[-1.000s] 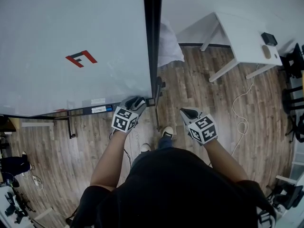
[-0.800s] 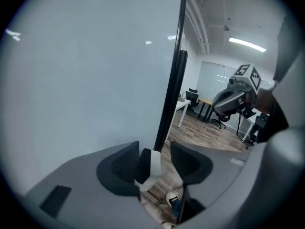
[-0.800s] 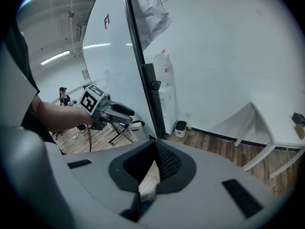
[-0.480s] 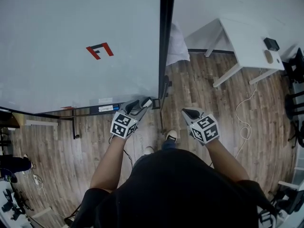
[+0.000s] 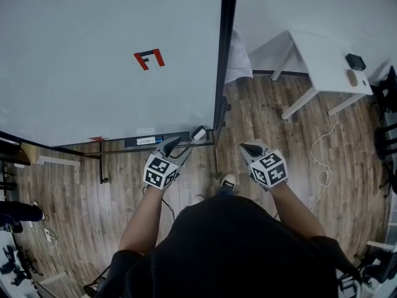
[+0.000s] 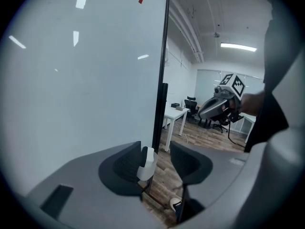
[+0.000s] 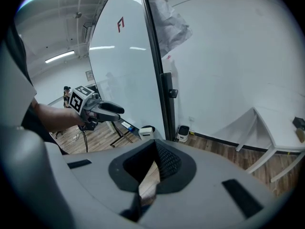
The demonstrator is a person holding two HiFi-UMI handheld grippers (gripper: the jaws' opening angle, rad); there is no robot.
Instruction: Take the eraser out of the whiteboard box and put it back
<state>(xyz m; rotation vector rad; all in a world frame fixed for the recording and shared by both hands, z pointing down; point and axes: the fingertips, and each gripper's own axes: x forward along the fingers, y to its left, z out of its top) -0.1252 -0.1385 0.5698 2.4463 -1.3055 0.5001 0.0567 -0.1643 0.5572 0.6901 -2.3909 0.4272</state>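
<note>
A white eraser lies at the right end of the whiteboard's tray, beside the board's black edge post. My left gripper hovers just in front of the tray, open and apart from the eraser. In the left gripper view the eraser shows through the gap of the open left gripper, nothing held. My right gripper hangs to the right over the floor, shut and empty. The right gripper view shows the right gripper closed, with the eraser and left gripper beyond.
The big whiteboard carries a red mark; markers lie in the tray. A white table with a small black box stands at the right, a cable trails on the wood floor, and my shoe shows below.
The left gripper has drawn back from the tray's right end toward me, and the white eraser has stayed on the tray. The right gripper has barely shifted.
</note>
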